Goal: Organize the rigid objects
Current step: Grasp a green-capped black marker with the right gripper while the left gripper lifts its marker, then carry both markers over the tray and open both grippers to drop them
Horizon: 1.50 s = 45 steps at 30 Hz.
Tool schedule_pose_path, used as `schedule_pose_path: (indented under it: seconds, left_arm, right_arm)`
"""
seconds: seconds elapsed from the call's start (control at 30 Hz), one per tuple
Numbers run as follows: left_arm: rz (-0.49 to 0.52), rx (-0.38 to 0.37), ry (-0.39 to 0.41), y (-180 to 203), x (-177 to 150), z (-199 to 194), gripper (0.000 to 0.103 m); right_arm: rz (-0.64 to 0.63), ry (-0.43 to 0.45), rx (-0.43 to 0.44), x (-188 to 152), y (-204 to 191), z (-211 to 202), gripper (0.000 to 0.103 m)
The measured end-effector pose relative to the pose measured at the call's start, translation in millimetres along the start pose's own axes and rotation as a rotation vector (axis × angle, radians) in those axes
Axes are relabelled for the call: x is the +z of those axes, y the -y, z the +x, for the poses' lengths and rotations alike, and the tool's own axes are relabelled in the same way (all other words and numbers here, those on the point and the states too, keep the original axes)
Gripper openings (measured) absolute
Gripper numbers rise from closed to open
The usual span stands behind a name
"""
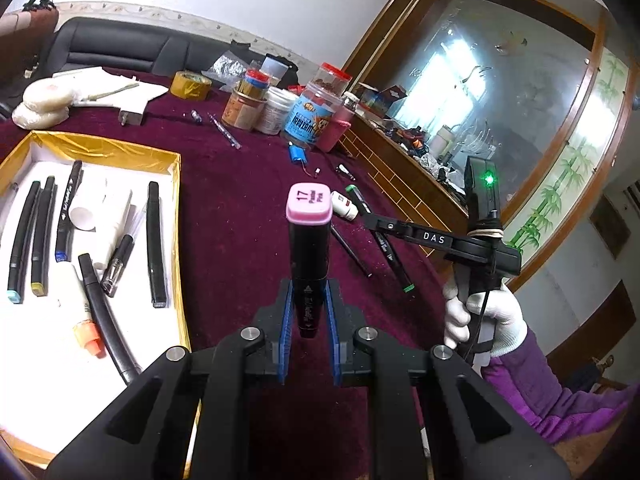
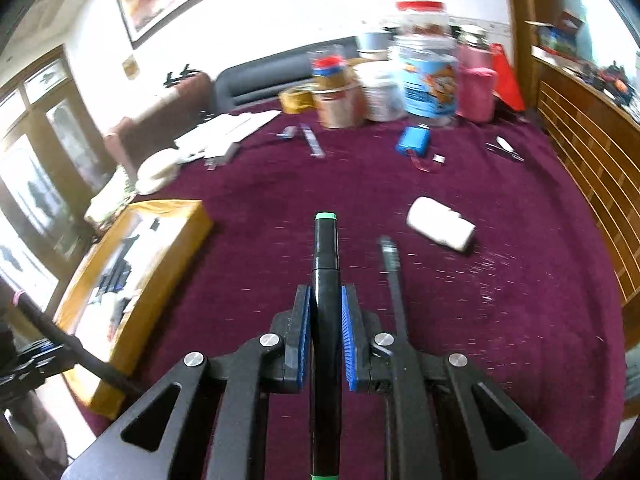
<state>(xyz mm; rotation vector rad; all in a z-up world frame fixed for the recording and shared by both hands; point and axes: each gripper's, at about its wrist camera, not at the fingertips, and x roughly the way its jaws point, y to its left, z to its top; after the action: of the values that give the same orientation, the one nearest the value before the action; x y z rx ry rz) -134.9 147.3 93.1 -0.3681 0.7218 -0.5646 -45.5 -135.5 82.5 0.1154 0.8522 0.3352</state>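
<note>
My left gripper (image 1: 309,300) is shut on a black marker with a pink cap marked 17 (image 1: 309,236), held upright above the maroon tablecloth. The gold-rimmed white box (image 1: 120,152) with several markers and pens in it lies to its left. My right gripper (image 2: 326,312) is shut on a black marker with green ends (image 2: 326,256), low over the cloth; it also shows in the left wrist view (image 1: 394,258). A thin dark pen (image 2: 394,280) lies beside it. A small white cylinder (image 2: 440,228) lies further ahead on the right.
Jars and tubs (image 1: 304,116) stand at the table's far edge with a yellow tape roll (image 1: 190,85). A blue battery pack (image 2: 412,140), small pens (image 1: 224,130) and white papers (image 1: 116,92) lie on the cloth. A wooden cabinet (image 2: 588,152) borders the right side.
</note>
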Motion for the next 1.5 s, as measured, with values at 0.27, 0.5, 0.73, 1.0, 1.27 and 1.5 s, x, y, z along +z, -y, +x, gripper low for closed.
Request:
schedule_pose_path:
  seconds: [0.27,0.5,0.73,1.0,1.27,1.5]
  left_arm:
    - [0.001,-0.014,0.072,-3,-3,-46,0.012]
    - [-0.155,-0.003,0.122,-54,-21,-103,0.012]
    - [-0.288,0.098,0.132,-104,-41,-131,0.012]
    - [-0.380,0.165,0.009,-143,-43,-101,0.014]
    - [-0.384,0.217,-0.008,-157,-40,-96,0.018]
    - [-0.330,0.287,-0.022,-152,-35,-90,0.040]
  right_arm:
    - [-0.074,-0.004,0.121,-1,-64,-2,0.013]
    - [-0.103,-0.058,0.294,0,-127,10,0.013]
    - [-0.162,-0.162,0.449,-13,-198,39,0.013]
    - [-0.213,-0.305,0.507,-39,-252,87,0.014]
    - [-0.264,-0.371,0.475,-54,-277,120,0.014]
    - [-0.361,-0.321,0.385,-60,-291,124,0.015]
